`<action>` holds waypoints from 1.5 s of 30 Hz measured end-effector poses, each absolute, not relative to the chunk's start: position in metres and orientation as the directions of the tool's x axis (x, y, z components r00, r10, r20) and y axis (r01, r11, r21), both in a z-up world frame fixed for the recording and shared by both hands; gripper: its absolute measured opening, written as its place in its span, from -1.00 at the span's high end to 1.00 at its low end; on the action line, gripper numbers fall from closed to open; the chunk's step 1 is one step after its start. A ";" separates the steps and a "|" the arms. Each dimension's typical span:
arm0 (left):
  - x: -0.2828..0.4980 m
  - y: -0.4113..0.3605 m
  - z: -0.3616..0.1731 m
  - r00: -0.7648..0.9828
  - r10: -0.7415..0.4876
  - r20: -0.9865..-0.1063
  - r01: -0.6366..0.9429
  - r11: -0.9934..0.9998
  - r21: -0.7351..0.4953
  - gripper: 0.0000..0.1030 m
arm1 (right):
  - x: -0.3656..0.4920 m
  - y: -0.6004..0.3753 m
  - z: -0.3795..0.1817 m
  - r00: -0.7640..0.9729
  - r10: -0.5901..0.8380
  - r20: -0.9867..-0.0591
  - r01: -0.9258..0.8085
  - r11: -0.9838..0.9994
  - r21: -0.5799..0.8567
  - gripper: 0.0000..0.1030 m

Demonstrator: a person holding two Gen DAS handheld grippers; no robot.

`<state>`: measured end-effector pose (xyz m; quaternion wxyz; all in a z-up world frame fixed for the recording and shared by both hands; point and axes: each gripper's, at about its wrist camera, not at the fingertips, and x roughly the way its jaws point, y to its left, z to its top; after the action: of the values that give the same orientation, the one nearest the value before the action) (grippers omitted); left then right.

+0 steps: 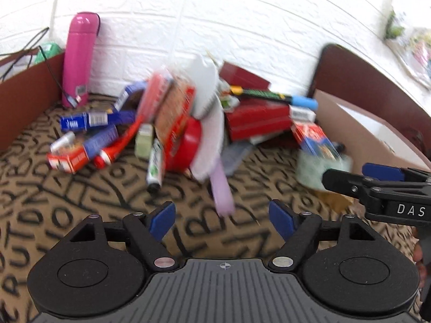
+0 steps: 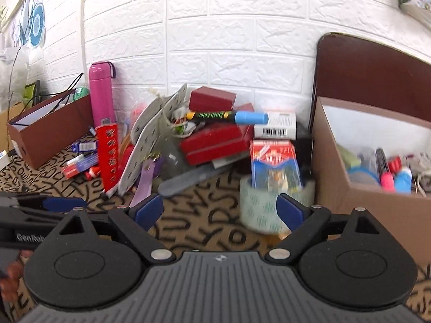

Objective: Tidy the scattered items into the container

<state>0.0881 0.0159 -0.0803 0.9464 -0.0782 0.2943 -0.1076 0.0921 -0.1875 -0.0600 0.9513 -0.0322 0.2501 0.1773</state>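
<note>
A heap of scattered items lies on the lettered cloth against the white wall: red boxes (image 2: 215,142), a blue-capped marker (image 2: 229,117), a pale tape roll (image 2: 266,204) and a red-and-blue carton (image 2: 274,161) right behind it. The brown cardboard container (image 2: 350,202) stands at the right and holds several pens and small things. My right gripper (image 2: 219,210) is open, its right pad just beside the tape roll, nothing between the jaws. My left gripper (image 1: 222,220) is open and empty just short of a purple strip (image 1: 222,188) at the blurred heap's front.
A pink bottle (image 1: 78,59) stands at the wall on the left, next to a second brown box (image 2: 51,132) with cables. The right gripper (image 1: 350,173) shows at the right edge of the left wrist view. A dark chair back (image 2: 377,75) rises behind the container.
</note>
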 end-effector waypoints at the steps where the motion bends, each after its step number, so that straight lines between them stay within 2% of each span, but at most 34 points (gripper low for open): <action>1: 0.094 0.017 -0.077 0.812 -0.239 -0.532 0.156 0.968 -0.197 -0.65 | 0.098 -0.186 -0.058 0.812 0.325 -0.485 -0.356 0.934 0.031 -0.79; 7: 0.129 0.029 -0.061 0.845 -0.201 -0.495 0.145 0.978 -0.149 -0.62 | 0.117 -0.154 -0.059 0.766 0.398 -0.505 -0.449 0.893 0.022 -0.79; 11: 0.157 0.039 -0.064 0.816 -0.219 -0.535 0.183 0.976 -0.120 -0.56 | 0.130 -0.120 -0.080 0.683 0.452 -0.574 -0.526 0.849 0.042 -0.68; 15: 0.181 0.042 -0.071 0.800 -0.219 -0.559 0.212 0.974 -0.077 -0.50 | 0.141 -0.087 -0.097 0.643 0.476 -0.600 -0.564 0.824 0.049 -0.66; 16: 0.186 0.045 -0.073 0.794 -0.228 -0.563 0.220 0.972 -0.082 -0.41 | 0.145 -0.081 -0.100 0.640 0.473 -0.606 -0.564 0.825 0.048 -0.63; 17: 0.191 0.049 -0.074 0.786 -0.252 -0.564 0.235 0.966 -0.104 -0.37 | 0.151 -0.075 -0.103 0.638 0.468 -0.611 -0.562 0.826 0.045 -0.50; 18: 0.196 0.052 -0.075 0.776 -0.284 -0.563 0.255 0.958 -0.132 -0.25 | 0.157 -0.070 -0.106 0.635 0.466 -0.616 -0.560 0.827 0.048 -0.35; 19: 0.199 0.055 -0.075 0.765 -0.317 -0.561 0.274 0.948 -0.162 -0.08 | 0.163 -0.066 -0.108 0.631 0.467 -0.619 -0.557 0.829 0.056 -0.28; 21: 0.205 0.059 -0.076 0.748 -0.361 -0.557 0.298 0.932 -0.204 0.13 | 0.174 -0.061 -0.110 0.630 0.478 -0.612 -0.551 0.831 0.081 -0.26; 23: 0.209 0.057 -0.078 0.741 -0.368 -0.561 0.304 0.930 -0.208 0.19 | 0.179 -0.056 -0.112 0.632 0.469 -0.616 -0.552 0.831 0.066 -0.22; 25: 0.208 0.057 -0.078 0.737 -0.373 -0.563 0.300 0.928 -0.222 0.29 | 0.175 -0.057 -0.111 0.638 0.459 -0.618 -0.553 0.832 0.047 -0.08; 26: 0.205 0.056 -0.077 0.736 -0.371 -0.566 0.300 0.928 -0.219 0.32 | 0.172 -0.061 -0.109 0.640 0.459 -0.616 -0.552 0.833 0.046 0.11; 27: 0.200 0.054 -0.077 0.735 -0.370 -0.568 0.304 0.929 -0.211 0.36 | 0.170 -0.066 -0.108 0.637 0.464 -0.616 -0.551 0.833 0.057 0.38; 32: 0.154 0.036 -0.077 0.739 -0.354 -0.573 0.334 0.931 -0.145 0.31 | 0.144 -0.088 -0.104 0.618 0.493 -0.612 -0.561 0.822 0.095 0.50; 36: 0.109 0.024 -0.078 0.728 -0.381 -0.570 0.336 0.923 -0.187 0.25 | 0.103 -0.104 -0.103 0.600 0.497 -0.627 -0.584 0.808 0.082 0.52; 41: 0.046 0.004 -0.082 0.689 -0.451 -0.567 0.396 0.890 -0.227 0.35 | 0.053 -0.150 -0.112 0.554 0.540 -0.633 -0.547 0.810 0.212 0.53; 42: 0.035 0.001 -0.083 0.679 -0.467 -0.566 0.403 0.882 -0.244 0.32 | 0.043 -0.159 -0.115 0.552 0.544 -0.632 -0.535 0.812 0.232 0.52; 43: 0.025 -0.001 -0.084 0.673 -0.479 -0.564 0.400 0.877 -0.267 0.10 | 0.034 -0.167 -0.117 0.554 0.546 -0.628 -0.521 0.816 0.249 0.48; 45: 0.009 -0.002 -0.089 0.681 -0.462 -0.568 0.362 0.887 -0.288 -0.09 | 0.021 -0.183 -0.118 0.580 0.537 -0.613 -0.479 0.833 0.277 0.32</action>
<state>0.0086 -0.0023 -0.0890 0.9136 -0.0762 0.3298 -0.2254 0.0214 -0.1827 -0.1176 0.8879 0.0407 0.3580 0.2860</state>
